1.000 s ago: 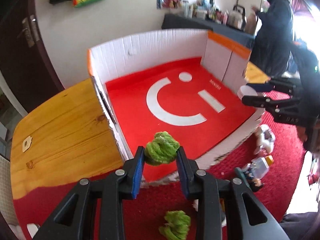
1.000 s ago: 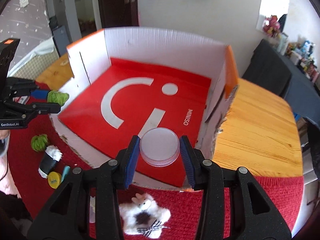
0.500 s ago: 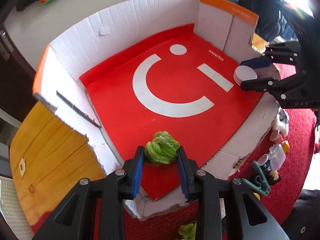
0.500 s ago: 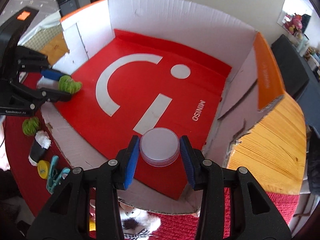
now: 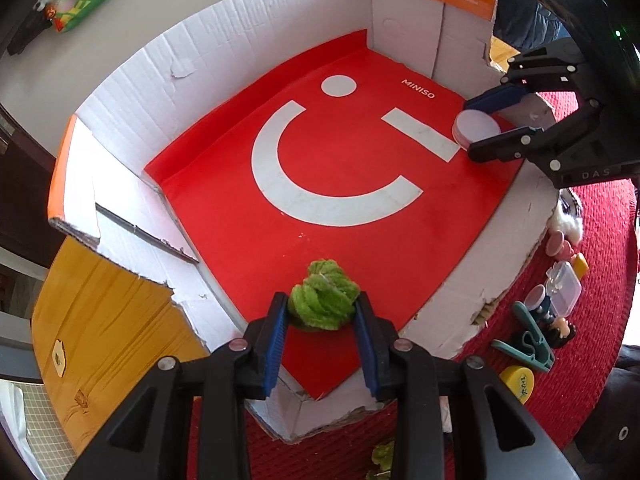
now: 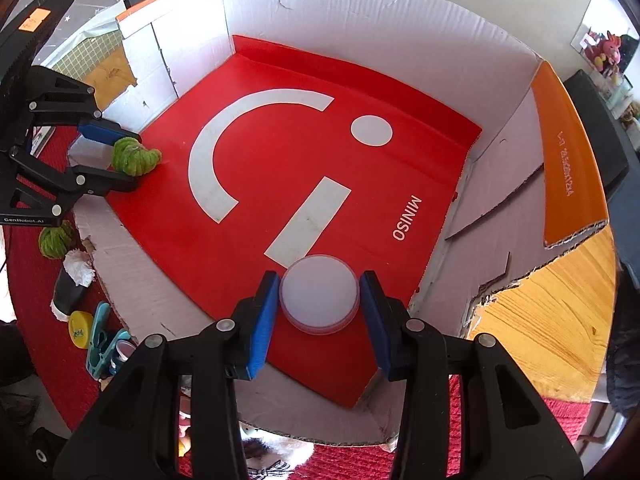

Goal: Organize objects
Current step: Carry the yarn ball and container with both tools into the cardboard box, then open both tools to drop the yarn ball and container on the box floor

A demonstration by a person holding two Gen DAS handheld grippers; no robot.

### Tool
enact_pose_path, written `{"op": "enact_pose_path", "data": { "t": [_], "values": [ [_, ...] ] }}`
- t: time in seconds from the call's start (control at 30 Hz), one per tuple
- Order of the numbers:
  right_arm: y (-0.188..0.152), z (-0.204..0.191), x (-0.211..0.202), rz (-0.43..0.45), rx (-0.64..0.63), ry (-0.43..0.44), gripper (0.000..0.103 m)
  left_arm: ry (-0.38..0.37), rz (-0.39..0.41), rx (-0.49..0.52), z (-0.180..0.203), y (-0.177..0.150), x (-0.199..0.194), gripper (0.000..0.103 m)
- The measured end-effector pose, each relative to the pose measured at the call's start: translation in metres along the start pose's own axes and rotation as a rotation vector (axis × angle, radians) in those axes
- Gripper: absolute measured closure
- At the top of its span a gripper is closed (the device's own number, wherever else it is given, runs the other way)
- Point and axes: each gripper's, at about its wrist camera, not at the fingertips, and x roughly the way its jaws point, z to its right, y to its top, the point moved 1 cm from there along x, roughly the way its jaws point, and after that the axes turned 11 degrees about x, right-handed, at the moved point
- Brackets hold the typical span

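A shallow cardboard box (image 5: 132,92) with white walls and a red floor with a white logo fills both views (image 6: 400,28). My left gripper (image 5: 322,312) is shut on a green yarn ball (image 5: 323,299), low over the box's near corner; it also shows in the right wrist view (image 6: 134,155). My right gripper (image 6: 319,300) holds a round white lidded container (image 6: 319,295) between its pads, low over the red floor near the right wall; it shows in the left wrist view too (image 5: 476,126).
Outside the box on the red rug lie a second green yarn ball (image 6: 56,240), a yellow cap (image 5: 518,382), a teal clip (image 5: 528,338), a clear small box (image 5: 564,288) and a white plush toy (image 6: 280,454). A wooden tabletop (image 5: 100,320) borders the box.
Both grippers have moved forward and down over the box floor with their objects. The views now look more steeply into the box.
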Motion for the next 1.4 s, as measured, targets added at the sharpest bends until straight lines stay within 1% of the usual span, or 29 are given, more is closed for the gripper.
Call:
{"op": "enact_pose_path", "data": {
  "t": [0.57,0.7,0.83,0.93,1.17,1.4],
  "values": [
    [-0.005,0.007,-0.011,0.001,-0.018,-0.012,0.062,0.009,0.000,-0.010,-0.002,-0.009,-0.017,0.067],
    [-0.006,0.010,-0.015,0.002,-0.017,-0.013,0.059,0.009,0.001,-0.014,-0.002,-0.011,-0.023,0.064],
    [-0.007,0.015,-0.021,0.005,-0.014,-0.004,0.050,0.011,0.003,-0.016,-0.003,-0.014,-0.029,0.061],
    [-0.008,0.016,-0.025,0.002,-0.020,-0.002,0.047,0.012,0.003,-0.025,-0.005,-0.016,-0.035,0.061],
    [-0.011,0.020,-0.035,0.007,-0.030,-0.006,0.046,0.015,0.008,-0.040,-0.009,-0.023,-0.051,0.055],
    [-0.010,0.026,-0.045,0.012,-0.029,-0.012,0.046,0.018,0.013,-0.047,-0.012,-0.031,-0.070,0.055]
  ]
}}
